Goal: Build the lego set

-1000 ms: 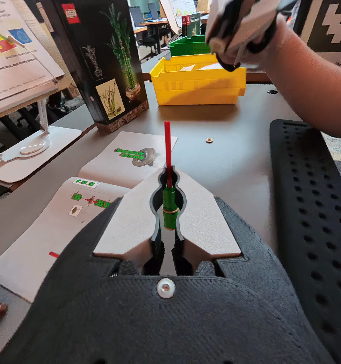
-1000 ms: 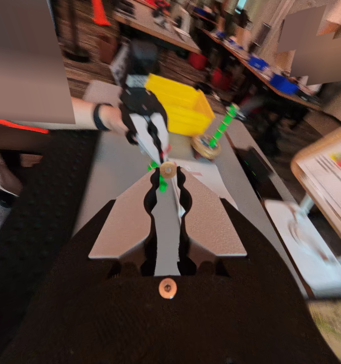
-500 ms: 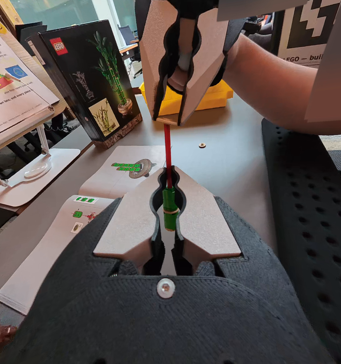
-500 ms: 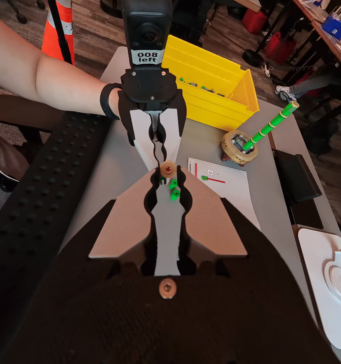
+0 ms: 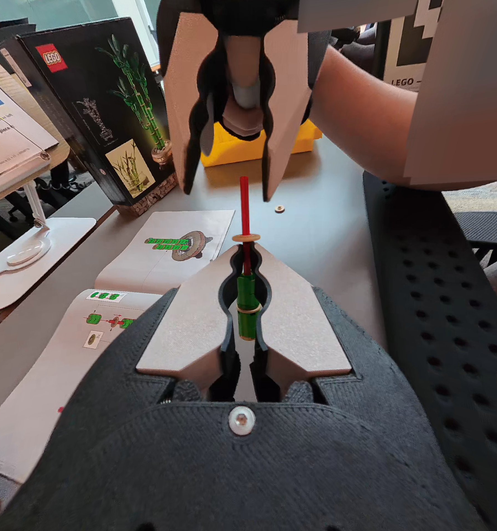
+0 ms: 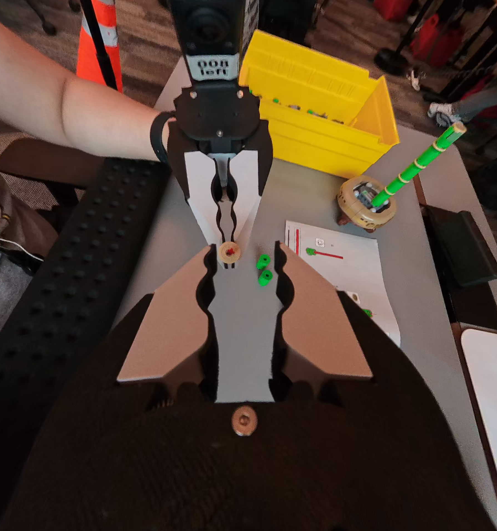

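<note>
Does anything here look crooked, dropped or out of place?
Slightly. The tan ring sits partway down the red rod, resting on the left gripper's fingers and not yet down on the green pieces. A stray ring lies loose on the table. Nothing looks spilled or broken.

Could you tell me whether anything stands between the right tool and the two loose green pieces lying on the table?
Nothing visible does. The right tool hangs open above the table, and the two green pieces lie in plain sight between its fingertips. The left tool, shut on the red axle with its tan ring, sits just beside them, not over them.
</note>
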The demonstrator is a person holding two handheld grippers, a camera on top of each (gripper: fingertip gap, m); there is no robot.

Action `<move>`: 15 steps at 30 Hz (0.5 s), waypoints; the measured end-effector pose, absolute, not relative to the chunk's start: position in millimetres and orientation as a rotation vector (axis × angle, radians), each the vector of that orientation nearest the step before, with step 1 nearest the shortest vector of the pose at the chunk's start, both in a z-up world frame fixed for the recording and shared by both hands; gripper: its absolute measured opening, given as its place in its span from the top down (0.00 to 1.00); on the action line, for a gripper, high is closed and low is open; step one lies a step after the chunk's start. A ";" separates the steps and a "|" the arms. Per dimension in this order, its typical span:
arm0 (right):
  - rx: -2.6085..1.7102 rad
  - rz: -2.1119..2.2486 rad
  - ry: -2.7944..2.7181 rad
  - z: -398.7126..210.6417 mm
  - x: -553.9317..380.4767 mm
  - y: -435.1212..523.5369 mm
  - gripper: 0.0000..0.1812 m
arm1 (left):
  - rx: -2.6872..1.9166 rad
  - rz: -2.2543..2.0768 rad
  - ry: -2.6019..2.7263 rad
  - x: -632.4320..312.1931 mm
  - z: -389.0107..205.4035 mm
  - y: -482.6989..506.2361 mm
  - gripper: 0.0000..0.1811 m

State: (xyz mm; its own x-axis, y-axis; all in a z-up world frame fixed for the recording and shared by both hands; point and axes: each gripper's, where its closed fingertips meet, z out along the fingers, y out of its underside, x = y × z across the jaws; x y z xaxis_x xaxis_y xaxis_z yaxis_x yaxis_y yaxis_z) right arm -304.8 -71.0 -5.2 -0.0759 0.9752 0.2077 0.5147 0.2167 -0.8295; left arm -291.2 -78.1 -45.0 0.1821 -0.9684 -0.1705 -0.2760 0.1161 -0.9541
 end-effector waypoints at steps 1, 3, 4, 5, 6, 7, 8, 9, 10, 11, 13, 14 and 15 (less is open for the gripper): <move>-1.390 0.779 -1.693 -1.8 -304.1 -71.8 0.84 | -1.377 -0.833 1.296 -291.3 -43.2 -78.4 0.99; -1.370 0.859 -1.680 0.9 -304.0 -74.9 0.89 | -1.371 -0.865 1.276 -292.0 -39.3 -78.9 0.99; -1.362 0.889 -1.675 1.0 -304.8 -75.7 0.90 | -1.366 -0.884 1.266 -292.3 -37.0 -79.4 0.99; -1.355 0.916 -1.671 0.6 -306.2 -76.5 0.90 | -1.365 -0.901 1.254 -292.7 -35.0 -79.4 0.99; -1.352 0.938 -1.670 -0.2 -307.9 -77.2 0.91 | -1.364 -0.917 1.241 -293.3 -33.0 -79.1 0.99; -1.348 0.957 -1.665 -0.7 -309.9 -77.7 0.92 | -1.363 -0.932 1.233 -293.9 -31.5 -79.2 0.99; -1.344 0.973 -1.660 -1.2 -312.0 -77.7 0.92 | -1.363 -0.942 1.227 -294.4 -30.5 -79.2 0.99; -1.337 0.990 -1.650 -1.0 -314.5 -77.9 0.93 | -1.362 -0.947 1.223 -294.9 -29.8 -79.1 0.99; -1.329 1.009 -1.643 -0.7 -316.8 -78.5 0.93 | -1.363 -0.951 1.221 -295.1 -29.4 -79.2 0.99; -1.319 1.030 -1.642 -0.8 -318.5 -80.0 0.97 | -1.365 -0.955 1.221 -294.9 -29.4 -79.5 0.99; -1.302 1.047 -1.635 -0.4 -321.0 -80.6 0.98 | -1.368 -0.963 1.216 -294.8 -29.4 -79.5 0.99; -1.295 1.046 -1.629 1.0 -321.0 -80.5 0.98 | -1.362 -0.970 1.208 -295.2 -28.3 -79.0 0.99; -1.288 1.045 -1.608 5.1 -320.5 -78.9 0.98 | -1.341 -0.976 1.189 -296.2 -24.4 -78.7 0.99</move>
State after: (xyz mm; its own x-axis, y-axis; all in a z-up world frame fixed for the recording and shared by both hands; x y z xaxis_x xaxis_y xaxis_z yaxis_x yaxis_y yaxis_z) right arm -320.5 -78.9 5.1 -0.1539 0.9838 0.0921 0.3155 0.1372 -0.9389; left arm -296.2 -78.7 -24.4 0.1745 -0.9827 -0.0626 -0.1299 0.0401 -0.9907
